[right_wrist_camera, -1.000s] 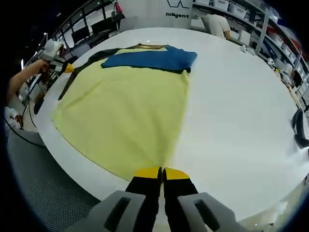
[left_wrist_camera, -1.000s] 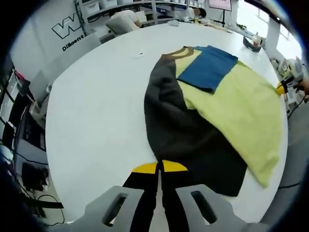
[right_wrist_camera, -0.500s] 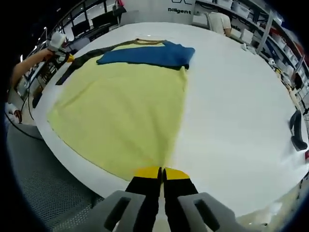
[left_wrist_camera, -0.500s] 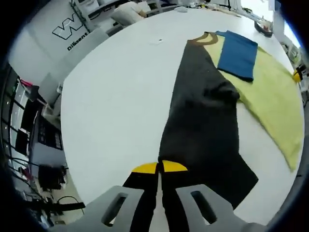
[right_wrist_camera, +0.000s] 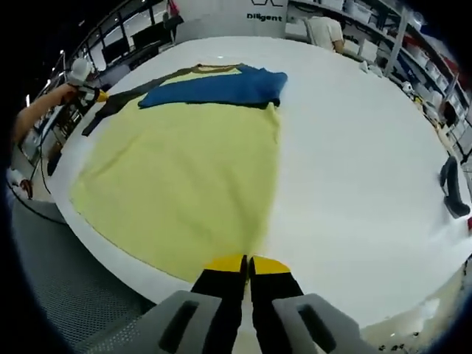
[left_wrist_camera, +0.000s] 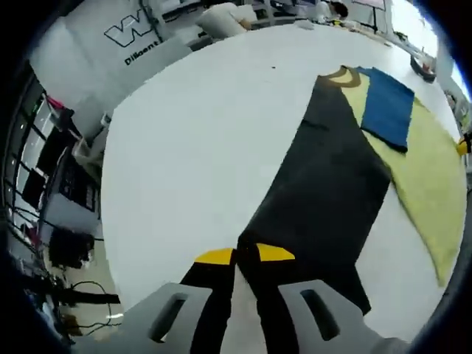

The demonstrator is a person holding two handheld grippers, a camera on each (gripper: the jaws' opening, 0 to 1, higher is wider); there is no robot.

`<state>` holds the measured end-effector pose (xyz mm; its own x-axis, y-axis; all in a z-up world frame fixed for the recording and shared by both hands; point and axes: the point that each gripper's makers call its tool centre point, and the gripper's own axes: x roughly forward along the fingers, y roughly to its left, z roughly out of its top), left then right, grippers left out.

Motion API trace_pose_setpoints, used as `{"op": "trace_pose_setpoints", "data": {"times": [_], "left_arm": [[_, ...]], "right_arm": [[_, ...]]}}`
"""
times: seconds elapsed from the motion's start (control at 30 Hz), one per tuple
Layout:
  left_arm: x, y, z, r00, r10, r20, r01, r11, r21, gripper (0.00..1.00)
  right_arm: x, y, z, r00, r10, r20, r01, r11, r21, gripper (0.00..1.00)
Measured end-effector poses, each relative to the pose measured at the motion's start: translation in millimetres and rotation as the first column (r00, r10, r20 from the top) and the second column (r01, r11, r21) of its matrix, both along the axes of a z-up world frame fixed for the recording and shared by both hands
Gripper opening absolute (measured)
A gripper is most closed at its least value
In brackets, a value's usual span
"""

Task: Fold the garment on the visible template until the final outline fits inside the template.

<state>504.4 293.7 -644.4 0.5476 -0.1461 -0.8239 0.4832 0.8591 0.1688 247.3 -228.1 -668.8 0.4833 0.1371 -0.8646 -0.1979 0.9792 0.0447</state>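
Reading "Diligent" on the wall sign, behind the garment.

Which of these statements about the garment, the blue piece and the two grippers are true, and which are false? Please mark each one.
1. The left gripper is closed on a black part of the garment. True.
2. The blue piece lies at the end of the garment nearest the right gripper. False: it lies at the far end, by the collar.
3. The right gripper holds the yellow part of the garment at its near edge. True.
4. The garment is already folded into a small packet. False: it lies spread out across the white table.
5. The table is round and dark. False: it is white.
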Motion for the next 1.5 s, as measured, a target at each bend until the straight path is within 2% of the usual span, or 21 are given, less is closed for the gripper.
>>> {"op": "trace_pose_setpoints", "data": {"times": [0.07,0.1,0.17,0.2,0.23,0.27,0.33,0.4,0.57,0.63,0.7,0.83,1.03,1.07,1.1,1.17,1.3,1.5], "left_arm": [[-12.3,-1,4.2,0.999,0.04,-0.007,-0.04,0.998,-0.055,0.18],[-18.0,1,5.1,0.999,0.042,-0.012,-0.042,0.997,-0.057,0.2],[-22.2,3,5.4,0.999,0.045,-0.013,-0.046,0.998,-0.049,0.27],[-34.6,7,6.7,0.999,0.047,0.0,-0.047,0.999,-0.027,0.29],[-38.6,8,7.7,0.999,0.051,0.014,-0.051,0.998,-0.026,0.31],[-45.6,10,7.8,0.998,0.054,0.016,-0.053,0.998,-0.034,0.32],[-59.2,10,4.3,0.996,0.089,-0.018,-0.09,0.994,-0.063,0.34],[-73.5,12,0.4,0.994,0.109,-0.028,-0.111,0.992,-0.065,0.37],[-93.9,9,-4.3,0.98,0.193,-0.038,-0.197,0.973,-0.121,0.41],[-101.3,7,-7.6,0.976,0.215,-0.037,-0.218,0.967,-0.133,0.43],[-105.8,7,-12.0,0.971,0.233,-0.044,-0.237,0.963,-0.132,0.44],[-110.8,10,-17.0,0.955,0.293,-0.049,-0.297,0.944,-0.146,0.46],[-117.3,12,-23.3,0.943,0.323,-0.081,-0.332,0.932,-0.147,0.43],[-118.4,13,-24.3,0.937,0.337,-0.087,-0.347,0.925,-0.156,0.44],[-116.8,13,-22.2,0.938,0.341,-0.068,-0.347,0.923,-0.165,0.44],[-117.1,14,-22.0,0.935,0.348,-0.065,-0.354,0.92,-0.168,0.42],[-123.2,13,-22.1,0.937,0.343,-0.067,-0.35,0.924,-0.154,0.36],[-125.4,10,-21.9,0.93,0.358,-0.081,-0.367,0.916,-0.161,0.21]], "right_arm": [[5,-1,7.1,0.998,-0.023,0.051,0.023,1.0,0.017,0.0],[6,-1,9.7,0.998,-0.029,0.062,0.027,0.999,0.024,0.04],[12,-2,16.5,0.993,-0.057,0.102,0.052,0.997,0.055,0.19],[16,1,21.9,0.989,-0.083,0.126,0.073,0.994,0.081,0.26],[20,3,25.9,0.985,-0.09,0.149,0.076,0.992,0.101,0.34],[21,7,29.3,0.983,-0.099,0.153,0.079,0.988,0.133,0.39],[23,7,32.3,0.981,-0.108,0.163,0.084,0.986,0.145,0.49],[26,11,36.9,0.978,-0.108,0.179,0.079,0.984,0.16,0.54],[31,23,48.0,0.971,-0.118,0.206,0.073,0.974,0.213,0.8],[32,31,53.7,0.971,-0.092,0.219,0.044,0.975,0.216,0.87],[32,36,57.0,0.972,-0.069,0.224,0.02,0.977,0.213,0.88],[34,43,65.2,0.967,-0.045,0.249,-0.011,0.975,0.22,0.97],[33,45,71.1,0.964,-0.021,0.264,-0.036,0.977,0.209,0.99],[33,45,71.3,0.964,-0.022,0.264,-0.035,0.977,0.209,0.99],[33,44,72.8,0.962,-0.026,0.27,-0.033,0.977,0.212,0.99],[32,44,72.3,0.964,-0.027,0.266,-0.031,0.977,0.212,0.98],[30,45,70.5,0.965,-0.021,0.262,-0.034,0.979,0.202,0.97],[29,52,67.2,0.968,0.001,0.252,-0.05,0.981,0.189,0.96]]}}
